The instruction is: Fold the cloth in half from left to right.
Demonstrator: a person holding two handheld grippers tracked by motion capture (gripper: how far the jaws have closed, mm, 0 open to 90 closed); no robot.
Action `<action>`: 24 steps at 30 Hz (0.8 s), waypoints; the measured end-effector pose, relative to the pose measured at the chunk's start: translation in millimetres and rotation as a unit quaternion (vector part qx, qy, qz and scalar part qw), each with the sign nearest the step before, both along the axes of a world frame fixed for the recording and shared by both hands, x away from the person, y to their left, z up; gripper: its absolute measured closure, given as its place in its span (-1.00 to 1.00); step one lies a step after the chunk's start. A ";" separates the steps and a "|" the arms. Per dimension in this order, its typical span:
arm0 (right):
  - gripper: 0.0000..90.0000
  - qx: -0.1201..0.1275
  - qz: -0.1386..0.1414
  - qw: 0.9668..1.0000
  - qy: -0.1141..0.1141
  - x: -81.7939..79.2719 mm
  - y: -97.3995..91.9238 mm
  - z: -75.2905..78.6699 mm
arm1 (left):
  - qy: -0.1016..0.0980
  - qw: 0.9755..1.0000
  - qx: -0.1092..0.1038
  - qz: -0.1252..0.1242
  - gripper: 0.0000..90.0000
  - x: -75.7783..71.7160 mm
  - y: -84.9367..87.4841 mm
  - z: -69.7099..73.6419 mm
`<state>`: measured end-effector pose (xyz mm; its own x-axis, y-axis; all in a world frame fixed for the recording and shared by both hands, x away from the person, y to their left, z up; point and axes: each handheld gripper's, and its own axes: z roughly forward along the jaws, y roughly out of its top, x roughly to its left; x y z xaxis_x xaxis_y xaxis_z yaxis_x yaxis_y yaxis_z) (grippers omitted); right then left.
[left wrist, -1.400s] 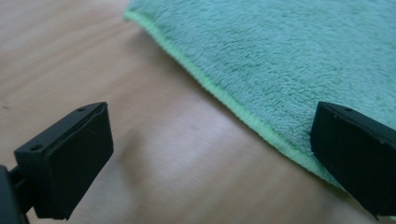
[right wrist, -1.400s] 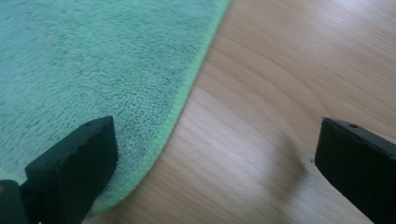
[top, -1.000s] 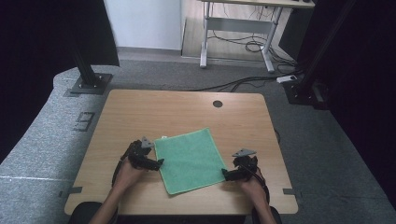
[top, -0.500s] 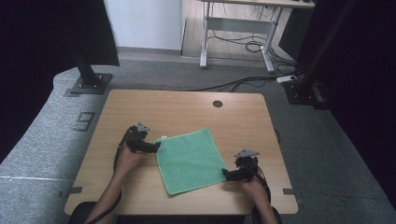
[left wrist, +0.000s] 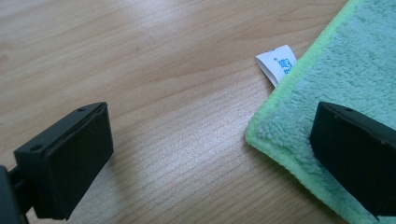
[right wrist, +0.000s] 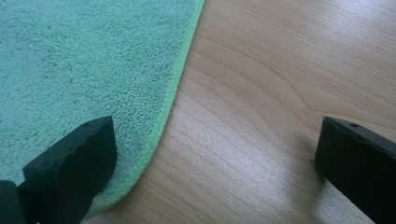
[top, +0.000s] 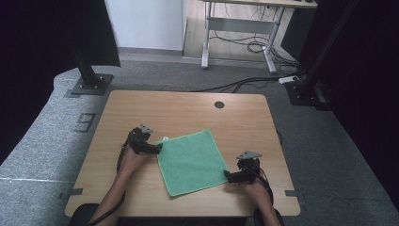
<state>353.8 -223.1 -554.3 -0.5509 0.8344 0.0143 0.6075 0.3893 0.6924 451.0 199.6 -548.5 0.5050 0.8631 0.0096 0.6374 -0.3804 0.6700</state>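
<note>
We held both grippers' fingers spread: left gripper and right gripper straddled opposite cloth corners on the worktop.

Right tongs gaping; green cloth edge between jaws; bare wooden table alongside

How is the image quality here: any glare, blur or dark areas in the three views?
High view: both sides fall to black, while the table is evenly lit and sharp. Left gripper view: the green cloth is crisp and the far wood shows soft glare. Right gripper view: cloth pile is sharp, with mild sheen on the wood.
</note>
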 end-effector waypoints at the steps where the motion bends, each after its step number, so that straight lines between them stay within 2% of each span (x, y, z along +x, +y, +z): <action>1: -1.00 0.000 0.000 1.000 0.000 0.0 0.0 0.0 | 0.010 1.000 -0.007 0.001 -1.00 1.6 1.6 -0.3; 15: -0.98 0.000 0.001 1.000 0.012 -0.1 0.9 3.3 | 0.009 1.000 -0.007 0.004 -1.00 1.2 1.5 -0.4; 24: -0.98 0.017 0.006 1.000 0.001 -2.5 1.5 14.9 | 0.008 1.000 -0.007 0.002 -0.97 0.3 1.6 -0.1</action>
<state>351.3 -221.6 -539.4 -0.5614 0.8264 0.0439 0.6043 0.3731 0.7040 451.3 201.2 -548.5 0.5021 0.8648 -0.0114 0.6494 -0.3683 0.6654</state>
